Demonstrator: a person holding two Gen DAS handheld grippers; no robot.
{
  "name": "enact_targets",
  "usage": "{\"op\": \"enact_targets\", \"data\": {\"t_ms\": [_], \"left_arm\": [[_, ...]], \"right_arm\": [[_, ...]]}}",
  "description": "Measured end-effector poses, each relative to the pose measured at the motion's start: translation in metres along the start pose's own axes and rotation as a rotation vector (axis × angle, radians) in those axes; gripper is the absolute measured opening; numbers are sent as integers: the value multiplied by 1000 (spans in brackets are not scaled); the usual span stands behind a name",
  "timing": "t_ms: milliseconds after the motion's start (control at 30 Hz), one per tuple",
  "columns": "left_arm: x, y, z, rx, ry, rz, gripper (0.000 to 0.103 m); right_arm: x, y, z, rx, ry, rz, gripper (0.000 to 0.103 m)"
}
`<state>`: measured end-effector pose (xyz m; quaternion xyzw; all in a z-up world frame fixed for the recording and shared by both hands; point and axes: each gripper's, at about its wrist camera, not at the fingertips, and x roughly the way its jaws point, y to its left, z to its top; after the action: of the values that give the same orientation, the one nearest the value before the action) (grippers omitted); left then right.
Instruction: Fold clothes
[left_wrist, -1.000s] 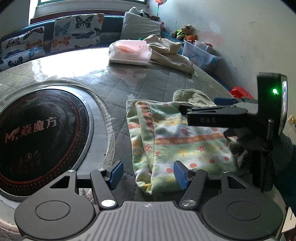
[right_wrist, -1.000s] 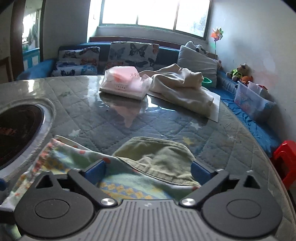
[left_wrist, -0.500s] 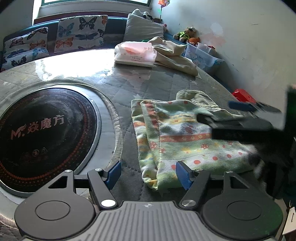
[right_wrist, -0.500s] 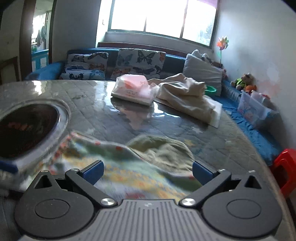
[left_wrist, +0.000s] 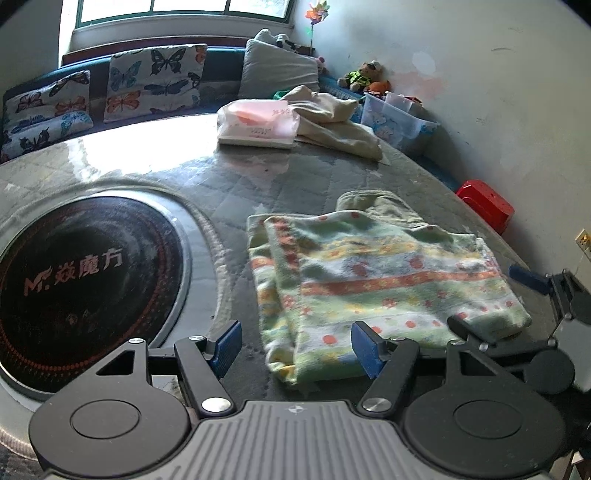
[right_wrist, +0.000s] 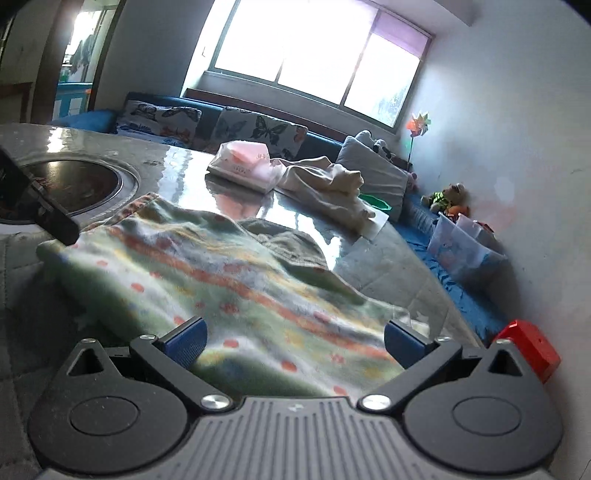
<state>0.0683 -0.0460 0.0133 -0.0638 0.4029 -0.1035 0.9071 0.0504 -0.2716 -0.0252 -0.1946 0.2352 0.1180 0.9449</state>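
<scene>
You are working over a round table (left_wrist: 229, 177) covered in a grey quilted cloth under a glossy sheet, with a black induction hob (left_wrist: 81, 273) sunk into it at your left. Behind the table a blue bench is running along the window wall, carrying butterfly-print cushions (left_wrist: 155, 79) and a grey pillow (left_wrist: 277, 70).

The patterned garment (left_wrist: 380, 280) is lying folded flat on the table just right of the hob, green with orange bands and red dots, and an olive-green piece (left_wrist: 384, 205) is sticking out from under its far edge. From the right wrist view the same garment (right_wrist: 221, 280) is filling the foreground.

At the far side of the table a cream garment (left_wrist: 336, 122) is lying bunched up, touching a pink plastic packet (left_wrist: 258, 123). A clear storage box (left_wrist: 397, 122) and a red stool (left_wrist: 485, 210) are sitting by the wall.

Your left gripper (left_wrist: 295, 345) is hovering with its jaws spread wide over the garment's near corner, holding nothing. Your right gripper (right_wrist: 293, 339) is likewise standing wide open above the garment's near edge; from the left view it (left_wrist: 491, 302) is sitting at the garment's right edge.
</scene>
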Motion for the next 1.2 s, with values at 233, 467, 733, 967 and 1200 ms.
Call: {"op": "enact_targets", "data": {"t_ms": [233,467,733,967,1200], "left_arm": [[7,-25,5,52,-13,-10,69],[23,-45,-2,106,-6,14,69],[27,-44,-6,114,1,10,70],[28,-42,-6,112,0,5,70],[27,-40,-7,105,-2,18,74]], "right_arm": [[-9,-7,-9,22,-27,-58,103],[1,3,-12,-48,-60,-124,103],[-5,15,-27,-216,-121,-257,103],[-4,9,-34,-243,-106,-340,103],[-3,6,-41,-319,-119,-418,103]]}}
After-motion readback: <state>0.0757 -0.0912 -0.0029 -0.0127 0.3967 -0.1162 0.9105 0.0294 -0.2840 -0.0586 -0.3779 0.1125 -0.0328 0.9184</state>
